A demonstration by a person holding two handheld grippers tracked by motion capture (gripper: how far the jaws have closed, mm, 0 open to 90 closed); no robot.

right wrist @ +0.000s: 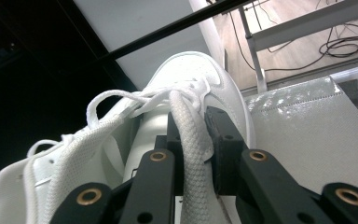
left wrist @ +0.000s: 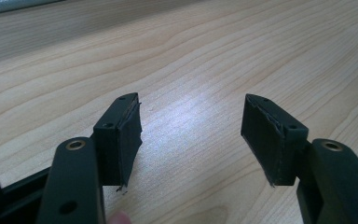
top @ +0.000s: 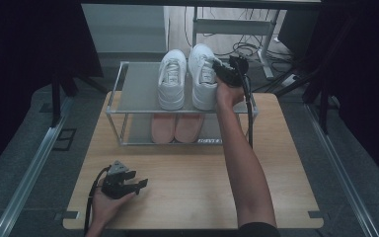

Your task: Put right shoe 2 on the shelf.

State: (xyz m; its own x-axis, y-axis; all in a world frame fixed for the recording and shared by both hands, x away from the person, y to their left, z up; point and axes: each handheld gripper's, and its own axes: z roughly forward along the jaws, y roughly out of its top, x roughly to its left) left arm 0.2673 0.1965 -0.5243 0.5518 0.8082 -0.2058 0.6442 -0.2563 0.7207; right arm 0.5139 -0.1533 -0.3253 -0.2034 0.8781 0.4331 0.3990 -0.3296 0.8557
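Two white sneakers stand on the top shelf of a small metal shoe rack (top: 128,91). Reaching in from the right, my right gripper (top: 218,70) is shut on the right white sneaker (top: 202,81) at its opening. In the right gripper view the right gripper (right wrist: 193,135) pinches the woven white collar edge of that sneaker (right wrist: 191,74) between its pads. The left white sneaker (top: 171,79) stands beside it, untouched. At the table's front left, my left gripper (top: 139,185) lies low in the hand. Its jaws stand open over bare wood, as the left gripper view shows (left wrist: 191,126).
A pair of pink shoes (top: 175,127) sits on the rack's lower shelf. The rack stands at the far edge of the wooden table (top: 192,182). Behind it are a desk frame and cables on the floor (top: 242,47). Dark curtains flank both sides.
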